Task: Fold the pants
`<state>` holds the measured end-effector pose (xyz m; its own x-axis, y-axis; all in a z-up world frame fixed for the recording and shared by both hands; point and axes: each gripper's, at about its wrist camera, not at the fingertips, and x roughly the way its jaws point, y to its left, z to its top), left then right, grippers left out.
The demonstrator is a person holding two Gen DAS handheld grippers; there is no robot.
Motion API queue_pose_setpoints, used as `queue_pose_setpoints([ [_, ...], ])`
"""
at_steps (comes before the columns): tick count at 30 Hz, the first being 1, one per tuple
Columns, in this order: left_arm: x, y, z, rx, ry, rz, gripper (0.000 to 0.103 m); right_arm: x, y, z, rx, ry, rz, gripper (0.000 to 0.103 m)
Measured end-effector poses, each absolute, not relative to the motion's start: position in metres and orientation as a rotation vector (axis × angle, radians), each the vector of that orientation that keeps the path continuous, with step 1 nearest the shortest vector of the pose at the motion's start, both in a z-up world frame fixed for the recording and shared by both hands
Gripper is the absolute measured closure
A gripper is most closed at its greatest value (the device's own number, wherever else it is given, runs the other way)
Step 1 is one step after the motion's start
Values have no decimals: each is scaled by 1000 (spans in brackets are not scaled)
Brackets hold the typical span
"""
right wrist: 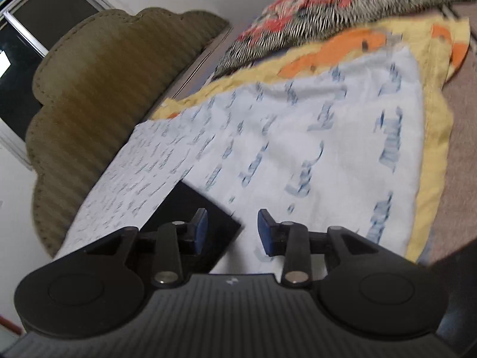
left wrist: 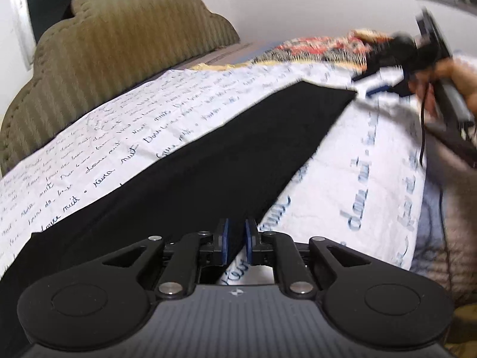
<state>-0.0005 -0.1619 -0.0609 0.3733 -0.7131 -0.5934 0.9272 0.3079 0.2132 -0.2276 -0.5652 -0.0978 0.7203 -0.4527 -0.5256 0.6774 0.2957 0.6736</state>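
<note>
The black pants (left wrist: 223, 155) lie flat as a long strip across a white sheet with blue script (left wrist: 342, 179). My left gripper (left wrist: 237, 241) sits at the near end of the strip. Its blue pads stand a narrow gap apart, with the pants' edge lying flat in the gap and not bunched. At the far corner of the strip my right gripper (left wrist: 375, 86) shows blurred, held by a hand (left wrist: 456, 74). In the right wrist view that gripper (right wrist: 234, 231) is open over the sheet (right wrist: 298, 137). The pants' corner (right wrist: 184, 205) lies under its left finger, with nothing pinched.
An olive ribbed headboard (left wrist: 119, 53) runs along the far side of the bed. A red, black and white patterned cloth (right wrist: 328, 9) and a yellow-orange blanket (right wrist: 432, 149) lie beyond the sheet. A black cable (left wrist: 421, 137) hangs from the right gripper.
</note>
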Motion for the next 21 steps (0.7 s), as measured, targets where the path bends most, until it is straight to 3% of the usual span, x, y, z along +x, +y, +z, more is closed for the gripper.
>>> queue_pose_setpoints([
  [6, 13, -161, -52, 501, 490, -1082, 92, -217, -567, -117, 1180, 233, -648, 68],
  [9, 20, -163, -53, 488, 512, -1017, 92, -207, -561, -115, 1127, 263, -688, 67],
  [10, 23, -163, -53, 476, 520, -995, 92, -204, -555, -109, 1060, 280, -739, 63],
  [11, 27, -161, -52, 458, 526, -974, 92, -201, -549, -101, 987, 288, -798, 52],
  [17, 51, -163, -57, 390, 585, -815, 91, -166, -472, -46, 507, 300, -772, 18],
  [21, 62, -157, -60, 377, 642, -784, 91, -105, -398, -38, 200, 433, -455, 15],
])
